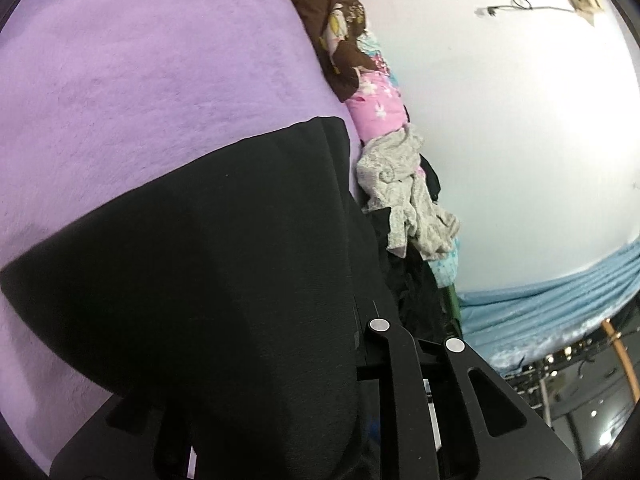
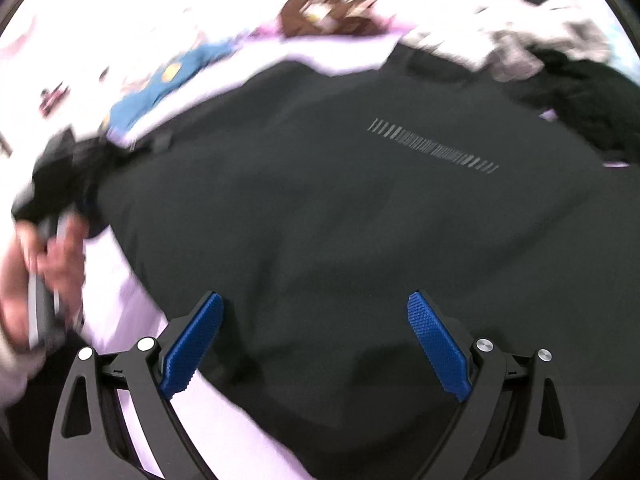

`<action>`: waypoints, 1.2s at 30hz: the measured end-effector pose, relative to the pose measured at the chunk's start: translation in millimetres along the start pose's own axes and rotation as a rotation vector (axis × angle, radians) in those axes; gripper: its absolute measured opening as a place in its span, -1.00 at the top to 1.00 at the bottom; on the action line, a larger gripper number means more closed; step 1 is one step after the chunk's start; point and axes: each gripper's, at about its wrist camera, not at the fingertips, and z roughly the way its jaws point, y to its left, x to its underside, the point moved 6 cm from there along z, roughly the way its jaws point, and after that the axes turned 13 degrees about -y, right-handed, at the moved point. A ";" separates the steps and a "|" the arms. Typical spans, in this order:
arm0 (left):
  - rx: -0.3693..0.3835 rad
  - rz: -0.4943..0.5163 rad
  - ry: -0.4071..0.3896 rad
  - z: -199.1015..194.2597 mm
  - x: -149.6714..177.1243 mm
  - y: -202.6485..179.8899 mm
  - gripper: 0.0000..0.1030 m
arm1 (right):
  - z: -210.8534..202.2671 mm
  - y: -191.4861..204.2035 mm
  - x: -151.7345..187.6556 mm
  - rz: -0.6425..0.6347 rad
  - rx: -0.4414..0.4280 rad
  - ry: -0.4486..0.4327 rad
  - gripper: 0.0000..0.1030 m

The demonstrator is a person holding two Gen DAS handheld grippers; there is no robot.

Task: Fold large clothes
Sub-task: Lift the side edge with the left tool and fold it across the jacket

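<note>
Fingers (image 2: 436, 348) of the right gripper (image 2: 316, 344), two blue ribbed ones, stand wide apart at 6 o'clock in the right wrist view, with nothing between them, poised above the near part of one large black shirt (image 2: 340, 220). That shirt lies spread across a purple blanket (image 2: 224, 432), with one grey bar-code-like stripe (image 2: 434, 146) printed toward 1 o'clock. At 9 o'clock one hand (image 2: 44, 264) grips the handle of the left gripper, blurred, where the shirt's edge bunches up.

In the left wrist view the left gripper (image 1: 360, 360) sits at 6 o'clock; black cloth (image 1: 208, 264) drapes over its fingers and hides them, so I cannot tell whether they are apart or pinched together. Beyond the cloth the blanket (image 1: 140, 80) stretches toward 11 o'clock. Along its far edge, from 12 to 4 o'clock, run one pink flowered quilt (image 1: 372, 104) with a brown patch, one crumpled grey garment (image 1: 404, 192) and a heap of dark clothes (image 1: 416, 280) against one white wall (image 1: 520, 120).
</note>
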 end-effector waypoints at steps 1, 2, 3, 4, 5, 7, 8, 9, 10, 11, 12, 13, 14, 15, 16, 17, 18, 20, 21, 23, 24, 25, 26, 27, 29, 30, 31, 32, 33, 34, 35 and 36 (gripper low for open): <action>0.003 0.006 -0.001 -0.4 0.7 -2.5 0.69 | 0.3 0.2 1.1 -0.010 -0.041 0.014 -0.79; 0.002 0.014 -0.004 -1.3 0.8 -4.0 0.69 | -1.2 2.4 -0.3 -0.036 -0.073 0.018 -0.79; -0.002 0.020 -0.009 -0.4 0.7 -5.2 0.69 | -4.4 5.4 -3.8 -0.080 -0.099 0.015 -0.79; -0.002 0.020 -0.011 -1.6 1.5 -5.2 0.69 | -8.6 7.8 -11.4 -0.145 -0.118 0.013 -0.78; -0.004 0.025 -0.014 -2.8 2.4 -5.1 0.69 | -11.8 6.4 -20.3 -0.189 -0.112 0.010 -0.78; -0.008 0.025 -0.016 -5.0 4.1 -4.2 0.69 | -13.9 -2.1 -44.0 -0.245 -0.121 0.001 -0.78; -0.008 0.027 -0.015 -2.7 3.8 -5.9 0.69 | -10.9 -8.1 -54.0 -0.288 -0.118 0.014 -0.78; -0.008 0.036 -0.010 -2.3 3.0 -7.2 0.69 | -3.2 -14.1 -64.7 -0.354 -0.120 0.043 -0.78; -0.006 0.037 -0.008 -2.5 1.7 -6.9 0.69 | 2.1 -14.6 -70.2 -0.394 -0.136 0.064 -0.78; 0.001 0.030 -0.007 -2.9 0.9 -7.5 0.69 | 9.5 -15.5 -73.1 -0.426 -0.161 0.088 -0.78; 0.006 0.032 -0.003 -2.9 0.7 -8.3 0.69 | 17.4 -17.5 -74.3 -0.457 -0.189 0.117 -0.78; 0.001 0.042 0.000 -2.5 0.4 -9.1 0.69 | 27.1 -19.6 -73.4 -0.500 -0.201 0.147 -0.78; 0.002 0.025 0.004 -2.9 0.0 -8.2 0.69 | 35.4 -22.0 -70.9 -0.530 -0.198 0.172 -0.78; 0.008 0.008 0.007 -3.1 -0.6 -8.3 0.69 | 45.5 -25.7 -67.2 -0.538 -0.206 0.204 -0.78; 0.010 0.004 0.010 -2.9 -0.7 -9.8 0.69 | 50.7 -26.7 -63.8 -0.530 -0.220 0.224 -0.78; 0.007 0.018 0.014 -2.3 -1.3 -13.6 0.69 | 57.2 -28.8 -59.9 -0.525 -0.235 0.244 -0.78; 0.011 0.030 0.018 -1.9 -1.1 -19.4 0.69 | 62.2 -31.3 -56.3 -0.514 -0.249 0.257 -0.79; 0.029 0.051 0.031 -1.0 0.6 -30.8 0.69 | 70.5 -36.3 -53.9 -0.496 -0.258 0.270 -0.84; 0.045 0.064 0.039 -1.3 1.3 -38.7 0.69 | 73.4 -37.3 -53.2 -0.492 -0.260 0.269 -0.88; 0.079 0.092 0.054 -1.8 3.6 -52.6 0.69 | 79.3 -39.3 -49.8 -0.482 -0.268 0.268 -0.89; 0.084 0.123 0.058 -3.0 5.7 -60.5 0.69 | 80.7 -40.1 -48.9 -0.479 -0.271 0.265 -0.90; 0.091 0.137 0.061 -3.9 7.9 -65.5 0.69 | 82.2 -41.6 -47.7 -0.478 -0.276 0.256 -0.90; 0.108 0.143 0.071 -5.1 11.7 -73.5 0.69 | 81.2 -43.4 -45.3 -0.477 -0.278 0.249 -0.90; 0.115 0.149 0.076 -5.6 14.8 -79.0 0.69 | 82.2 -44.8 -44.3 -0.475 -0.278 0.244 -0.90; 0.137 0.185 0.088 -6.7 22.7 -93.9 0.69 | 78.4 -47.4 -38.9 -0.476 -0.275 0.234 -0.90; 0.142 0.205 0.090 -6.5 26.1 -99.3 0.69 | 78.8 -48.6 -38.1 -0.476 -0.273 0.228 -0.91; 0.153 0.240 0.096 -7.2 31.5 -108.5 0.69 | 78.1 -49.5 -37.1 -0.475 -0.270 0.225 -0.91; 0.162 0.264 0.101 -8.0 36.2 -114.7 0.69 | 78.5 -50.7 -36.7 -0.472 -0.268 0.224 -0.91; 0.173 0.298 0.106 -8.9 41.5 -122.3 0.69 | 79.0 -51.6 -36.3 -0.469 -0.267 0.223 -0.91; 0.181 0.318 0.110 -7.1 46.1 -128.1 0.69 | 80.6 -51.6 -35.5 -0.463 -0.266 0.225 -0.91; 0.196 0.362 0.124 -6.7 54.4 -137.0 0.69 | 82.5 -51.7 -34.7 -0.458 -0.263 0.229 -0.91; 0.202 0.410 0.131 -7.3 61.8 -144.3 0.69 | 83.8 -52.5 -34.3 -0.456 -0.259 0.233 -0.91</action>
